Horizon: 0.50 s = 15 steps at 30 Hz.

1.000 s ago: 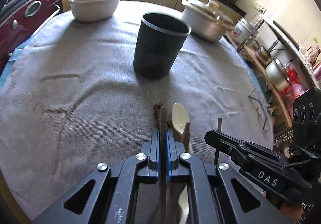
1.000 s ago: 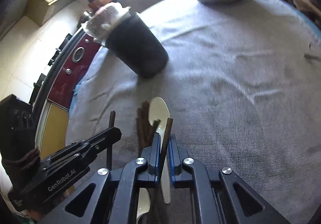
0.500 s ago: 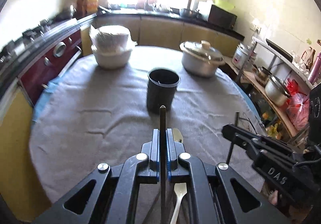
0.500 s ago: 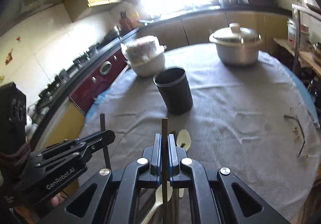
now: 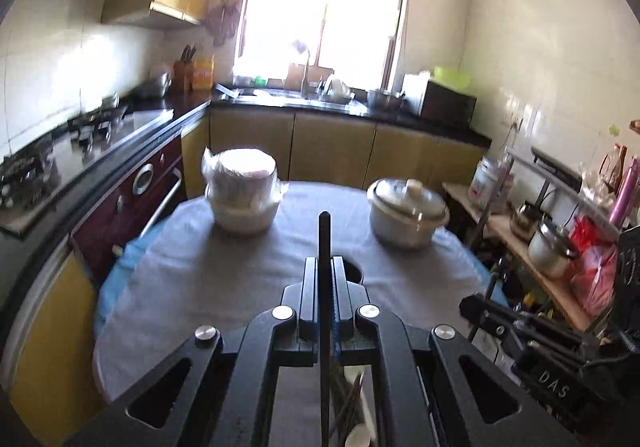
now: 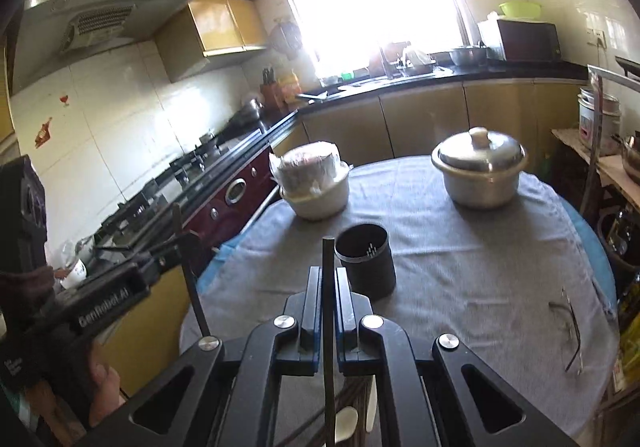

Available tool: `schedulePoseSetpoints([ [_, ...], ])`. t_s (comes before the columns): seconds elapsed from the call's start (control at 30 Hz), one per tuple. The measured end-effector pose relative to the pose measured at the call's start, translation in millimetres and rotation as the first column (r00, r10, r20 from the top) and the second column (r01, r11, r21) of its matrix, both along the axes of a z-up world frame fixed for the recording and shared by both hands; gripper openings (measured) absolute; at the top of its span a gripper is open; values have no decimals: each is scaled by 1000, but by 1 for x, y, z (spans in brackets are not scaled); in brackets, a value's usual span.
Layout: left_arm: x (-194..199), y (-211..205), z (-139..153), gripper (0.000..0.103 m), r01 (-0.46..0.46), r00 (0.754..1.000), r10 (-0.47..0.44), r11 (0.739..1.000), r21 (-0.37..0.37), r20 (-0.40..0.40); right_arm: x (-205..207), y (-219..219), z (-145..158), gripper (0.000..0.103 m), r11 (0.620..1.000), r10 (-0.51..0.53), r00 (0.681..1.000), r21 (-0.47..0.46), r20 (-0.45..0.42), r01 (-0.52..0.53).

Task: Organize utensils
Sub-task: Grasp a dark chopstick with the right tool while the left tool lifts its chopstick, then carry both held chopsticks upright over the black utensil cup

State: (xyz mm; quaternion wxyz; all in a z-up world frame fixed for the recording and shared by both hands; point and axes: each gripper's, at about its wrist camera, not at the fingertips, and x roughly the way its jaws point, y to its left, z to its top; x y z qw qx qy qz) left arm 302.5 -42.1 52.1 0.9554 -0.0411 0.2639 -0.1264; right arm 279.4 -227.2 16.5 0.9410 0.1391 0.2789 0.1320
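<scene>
The left tool point(image 5: 324, 279) is clamped on a dark chopstick point(image 5: 324, 243), whose long axis runs straight up between the closed jaws, its blunt tip pointing upward above the fingertips. The right tool point(image 6: 329, 287) likewise grips a second dark chopstick point(image 6: 328, 267), upright in the same way, tip up and the lower end passing down behind the jaws. Both are held in the air on the near side of the black utensil cup point(image 6: 366, 263), which stands upright and open-mouthed on the grey cloth point(image 6: 460, 267) covering the round desk point(image 6: 592, 243). Nearer than the cup, below the tools, more dark chopsticks point(image 5: 348, 403) and a pale spoon point(image 6: 344, 423) lie on the cloth. Beyond the cup to the left sits a white bowl stack wrapped in plastic point(image 6: 314, 183); beyond it to the right, a lidded metal pot point(image 6: 480, 167). Right of the cup, near the desk's edge, lie a pair of glasses point(image 6: 568, 327).
</scene>
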Motion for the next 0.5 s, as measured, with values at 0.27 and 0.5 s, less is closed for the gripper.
schedulePoseSetpoints([
  [0.27,53,-10,34,5,-23,997,25,999,-37,70,46,-7,30,6,1000,4,999,2,44,-5],
  [0.5,118,-8,51,5,-49,994,59,993,-107,92,107,-26,50,6,999,-33,996,32,81,30],
])
